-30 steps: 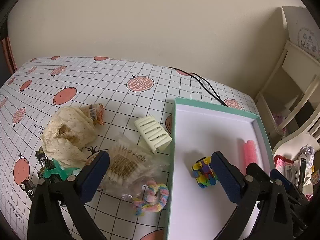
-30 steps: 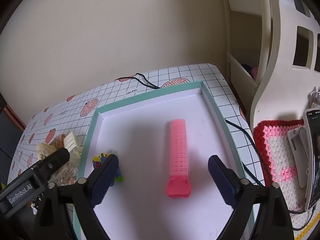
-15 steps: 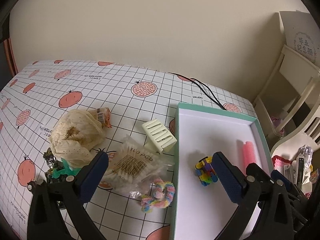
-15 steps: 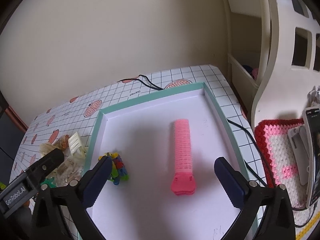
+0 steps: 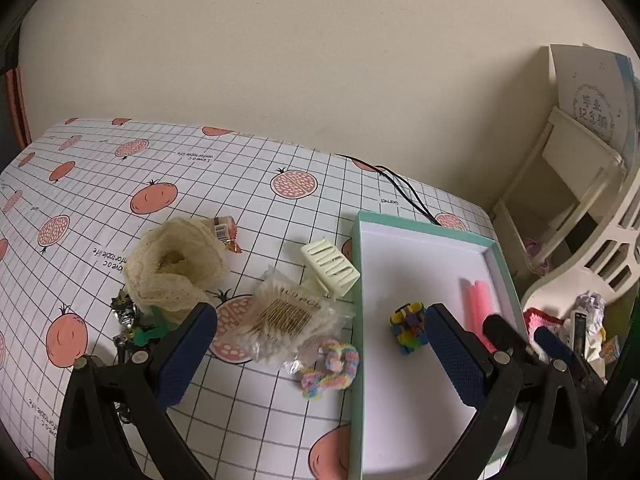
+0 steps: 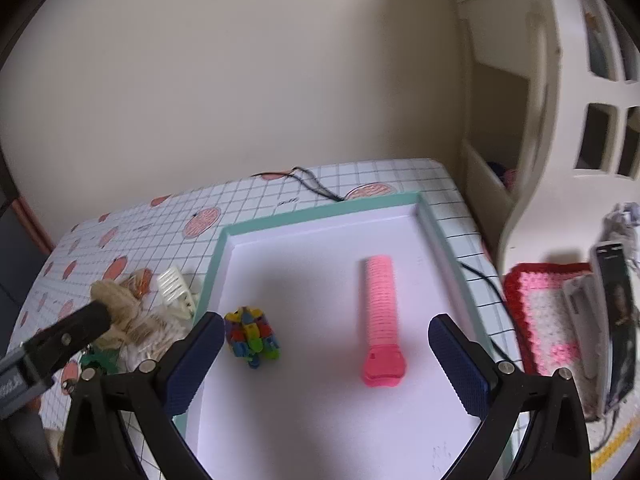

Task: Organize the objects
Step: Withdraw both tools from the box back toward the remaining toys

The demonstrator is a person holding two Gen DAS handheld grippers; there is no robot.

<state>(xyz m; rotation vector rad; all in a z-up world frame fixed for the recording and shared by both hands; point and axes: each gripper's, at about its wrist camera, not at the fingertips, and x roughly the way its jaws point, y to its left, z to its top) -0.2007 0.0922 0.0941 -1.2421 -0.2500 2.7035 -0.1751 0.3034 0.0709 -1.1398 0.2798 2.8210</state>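
1. Both tongs stand wide and empty: the left gripper (image 5: 320,344) hangs over the table edge of the box, and the right gripper (image 6: 326,344) hangs over the box's floor.
2. Between the table clutter and the shelf side lies the teal-rimmed box (image 5: 356,280), shallow, with a white inside.
3. Inside it are two things, well apart: a multicoloured block toy (image 6: 251,336) near the left wall and a pink ribbed roller (image 6: 382,316) lying lengthwise toward the right wall.
4. On the checked tablecloth (image 5: 100,184) with fruit prints, just left of the box, sits a cream slotted clip (image 5: 330,266), touching or almost touching the rim.
5. Beside it lies a clear bag of cotton swabs (image 5: 286,316), and a pastel fluffy scrunchie (image 5: 332,368) rests at the bag's near corner, close to the box wall.
6. Farther left are a cream lace bundle (image 5: 176,268), a small snack wrapper (image 5: 226,232) at its far side, and a green-and-dark trinket (image 5: 136,328) at its near side.
7. A black cable (image 5: 404,192) runs over the table's far edge behind the box.
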